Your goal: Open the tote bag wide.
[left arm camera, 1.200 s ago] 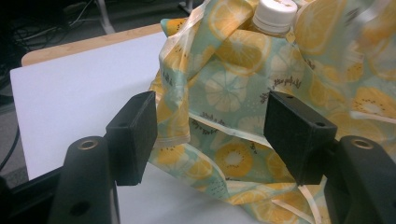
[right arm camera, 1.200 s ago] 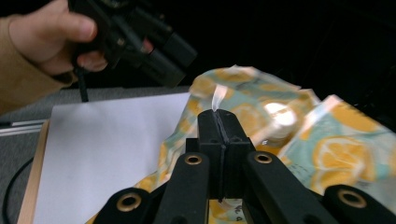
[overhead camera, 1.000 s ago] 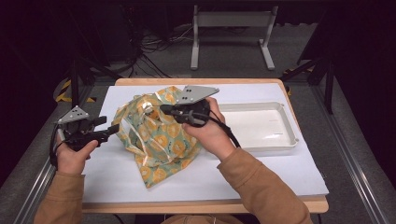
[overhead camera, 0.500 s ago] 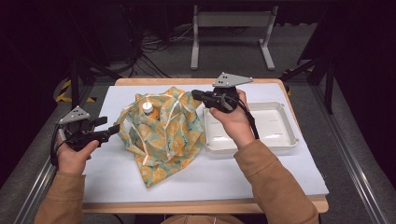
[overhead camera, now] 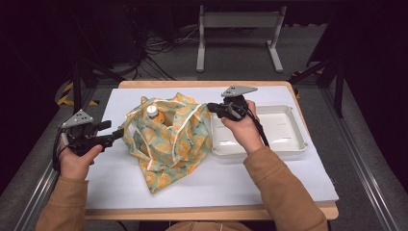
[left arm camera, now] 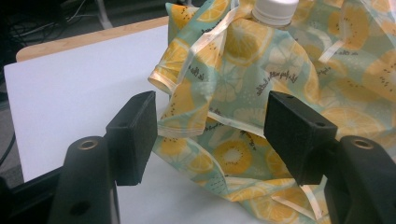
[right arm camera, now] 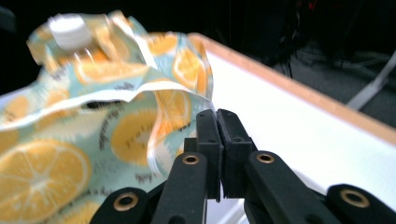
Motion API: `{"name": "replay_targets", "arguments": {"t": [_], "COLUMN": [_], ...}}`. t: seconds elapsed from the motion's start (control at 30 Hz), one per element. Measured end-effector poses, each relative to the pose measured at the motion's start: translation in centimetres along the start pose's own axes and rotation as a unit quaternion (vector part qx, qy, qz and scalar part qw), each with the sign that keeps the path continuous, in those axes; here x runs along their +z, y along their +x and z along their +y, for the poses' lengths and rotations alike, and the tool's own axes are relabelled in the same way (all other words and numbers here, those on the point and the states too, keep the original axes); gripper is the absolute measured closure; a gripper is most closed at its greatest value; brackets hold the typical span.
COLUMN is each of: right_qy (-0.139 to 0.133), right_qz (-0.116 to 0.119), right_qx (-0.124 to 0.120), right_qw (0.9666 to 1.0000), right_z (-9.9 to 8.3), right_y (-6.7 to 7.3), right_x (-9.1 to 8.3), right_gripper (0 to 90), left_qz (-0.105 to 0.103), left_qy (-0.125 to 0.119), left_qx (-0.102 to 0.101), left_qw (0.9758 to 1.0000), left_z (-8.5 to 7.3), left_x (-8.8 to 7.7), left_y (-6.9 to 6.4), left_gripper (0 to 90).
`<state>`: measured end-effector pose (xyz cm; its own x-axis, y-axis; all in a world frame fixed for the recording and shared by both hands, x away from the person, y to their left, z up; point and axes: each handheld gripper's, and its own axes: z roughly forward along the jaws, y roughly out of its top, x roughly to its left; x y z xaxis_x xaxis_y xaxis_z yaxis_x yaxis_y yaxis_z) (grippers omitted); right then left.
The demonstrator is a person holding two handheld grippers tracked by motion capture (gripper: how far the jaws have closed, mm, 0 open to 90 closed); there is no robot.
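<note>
The bag (overhead camera: 166, 139) lies at the centre of the high view with a bottle (overhead camera: 152, 111) standing in its mouth. The left gripper (left arm camera: 210, 126) has open jaws straddling a fold, and the right gripper (right arm camera: 217, 140), jaws closed on nothing, sits at the far rim; each should take one rim and pull apart gently so the bottle stays upright. A white mat (overhead camera: 269, 173) covers the wooden table (overhead camera: 211, 211), a white tray (overhead camera: 288, 130) sits at right, and the dark room behind holds a metal stand (overhead camera: 238, 21).

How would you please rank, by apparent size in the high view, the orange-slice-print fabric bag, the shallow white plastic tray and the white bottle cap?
1. Orange-slice-print fabric bag, slightly larger.
2. Shallow white plastic tray, close to it.
3. White bottle cap, by far the smallest.
</note>
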<state>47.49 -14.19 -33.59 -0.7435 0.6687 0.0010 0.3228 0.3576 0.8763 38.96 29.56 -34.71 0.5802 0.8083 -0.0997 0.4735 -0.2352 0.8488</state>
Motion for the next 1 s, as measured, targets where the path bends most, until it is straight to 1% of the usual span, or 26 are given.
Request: {"name": "replay_targets", "arguments": {"t": [0.07, 0.13, 0.2, 0.3, 0.37, 0.4, 0.43, 0.53, 0.67, 0.77, 0.87, 0.9, 0.93, 1.0], "right_qy": [0.014, 0.022, 0.023, 0.022, 0.018, 0.007, 0.007, -0.021, -0.056, -0.069, -0.084, -0.086, -0.087, -0.087], "right_qz": [-0.003, -0.001, 0.001, 0.006, 0.004, 0.006, 0.006, 0.008, 0.033, 0.052, 0.081, 0.088, 0.097, 0.107], "right_qx": [0.003, 0.008, 0.007, -0.008, -0.021, -0.023, -0.023, -0.019, -0.021, -0.032, -0.032, -0.032, -0.032, -0.031], "right_qw": [0.9999, 0.9997, 0.9997, 0.9997, 0.9996, 0.9997, 0.9997, 0.9996, 0.9977, 0.9957, 0.9926, 0.9919, 0.9909, 0.9899], "right_z": [-0.4, -0.7, -0.8, -0.5, -0.2, 0.1, 0.1, 0.7, 1.4, 1.8, 2.5, 2.7, 3.1, 3.5], "right_y": [-0.1, -0.1, 0.0, 0.6, 1.2, 1.6, 1.6, 2.3, 3.7, 4.8, 6.3, 6.6, 7.3, 8.1], "right_x": [0.3, 0.5, 0.5, 0.1, -0.5, -1.0, -1.0, -2.1, -3.3, -3.6, -3.4, -3.3, -2.9, -2.2], "right_gripper": [87.3, 85.6, 81.6, 71.2, 60.9, 53.8, 53.8, 47.1, 42.2, 40.0, 39.8, 39.6, 39.3, 37.9], "left_qz": [0.000, -0.001, -0.002, -0.003, -0.007, -0.008, -0.010, -0.016, -0.024, -0.028, -0.033, -0.035, -0.035, -0.037], "left_qy": [0.000, -0.001, 0.000, 0.003, 0.004, 0.004, 0.004, 0.007, 0.010, 0.015, 0.020, 0.020, 0.020, 0.024], "left_qx": [0.000, -0.002, 0.000, 0.000, 0.002, 0.002, 0.000, 0.004, 0.004, 0.007, 0.010, 0.012, 0.012, 0.015], "left_qw": [1.0000, 1.0000, 1.0000, 1.0000, 1.0000, 1.0000, 0.9999, 0.9998, 0.9997, 0.9995, 0.9992, 0.9991, 0.9991, 0.9989], "left_z": [0.0, 0.0, 0.0, 0.0, 0.0, 0.0, 0.0, 0.0, 0.0, 0.0, 0.0, 0.0, 0.0, 0.0], "left_x": [0.0, 0.0, 0.0, 0.1, 0.2, 0.2, 0.3, 0.4, 0.7, 1.0, 1.4, 1.7, 1.8, 2.1], "left_y": [0.0, 0.0, -0.1, -0.2, -0.3, -0.3, -0.4, -0.7, -1.1, -1.5, -1.9, -2.1, -2.2, -2.3], "left_gripper": [35.2, 35.2, 35.2, 35.2, 35.2, 35.2, 35.2, 35.2, 35.3, 35.3, 35.3, 35.3, 35.3, 35.3]}}
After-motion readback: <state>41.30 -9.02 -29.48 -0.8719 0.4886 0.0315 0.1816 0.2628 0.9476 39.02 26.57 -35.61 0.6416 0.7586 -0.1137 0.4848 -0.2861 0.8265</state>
